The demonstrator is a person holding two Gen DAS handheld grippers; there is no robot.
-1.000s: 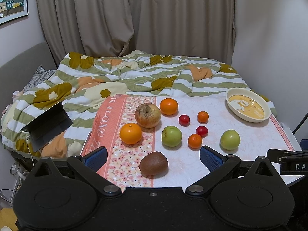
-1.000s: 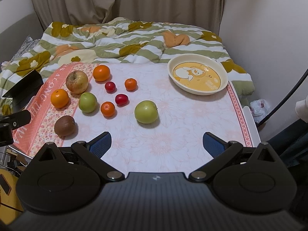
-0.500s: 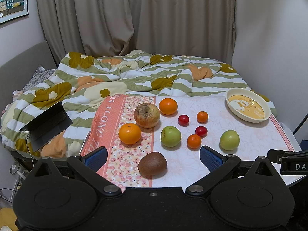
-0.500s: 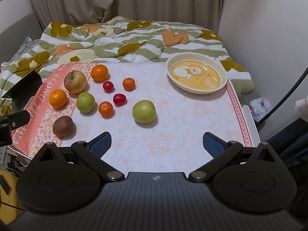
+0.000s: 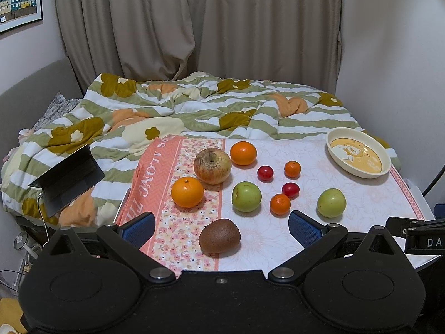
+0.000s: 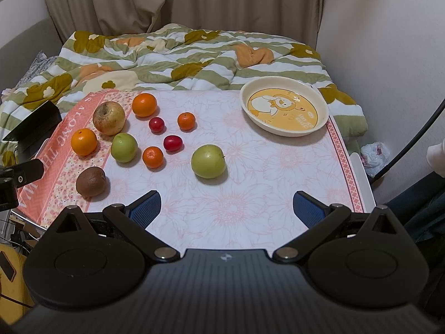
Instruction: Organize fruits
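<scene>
Fruit lies loose on the flowered table: a brown kiwi, two green apples, a russet apple, two oranges, two small mandarins and two red plums. A cream bowl with a cartoon print stands empty at the far right. My left gripper is open at the near edge, the kiwi between its fingers' line. My right gripper is open, nothing held, just short of the nearer green apple.
A bed with a striped flowered quilt lies beyond the table. A dark laptop sits on the quilt at left. Wall and a black cable bound the right side. Bare tablecloth spreads between the fruit and bowl.
Both views have shifted only slightly: the fruit sits a little further left in the right wrist view and a touch higher in the left wrist view. No fruit moved; both grippers stay open.
</scene>
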